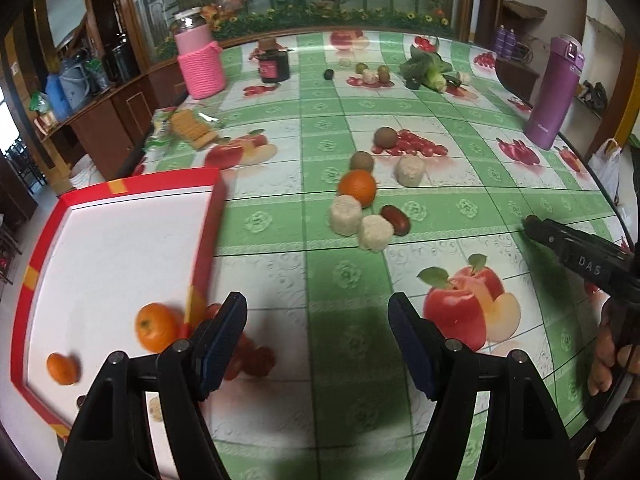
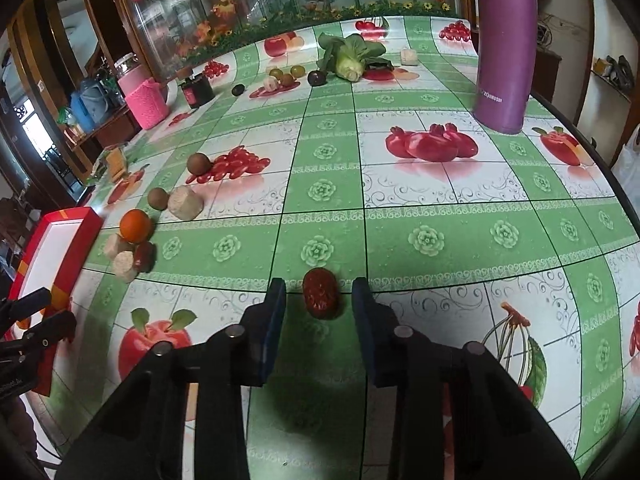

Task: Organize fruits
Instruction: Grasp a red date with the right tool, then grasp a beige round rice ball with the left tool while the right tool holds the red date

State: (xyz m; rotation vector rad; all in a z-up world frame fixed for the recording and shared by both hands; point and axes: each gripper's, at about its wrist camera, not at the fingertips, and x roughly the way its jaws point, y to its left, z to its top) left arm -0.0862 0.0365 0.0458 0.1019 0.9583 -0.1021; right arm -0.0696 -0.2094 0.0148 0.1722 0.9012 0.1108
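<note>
Hovering low, the right gripper stands wide around a red date lying between its fingertips on the tablecloth; probably light, wrinkled, slightly soft; pinch its middle gently; left gripper wide, empty beside the red tray.

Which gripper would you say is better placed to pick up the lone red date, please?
Right. The right gripper is open with the red date between its fingers; the left gripper hangs open beside the red tray.

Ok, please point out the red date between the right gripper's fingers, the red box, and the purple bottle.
red date (image 2: pixel 321 295): right wrist view, its wrinkled top.
red box (image 1: pixel 210 232): left wrist view, right wall.
purple bottle (image 2: pixel 505 60): right wrist view, mid body.
</note>
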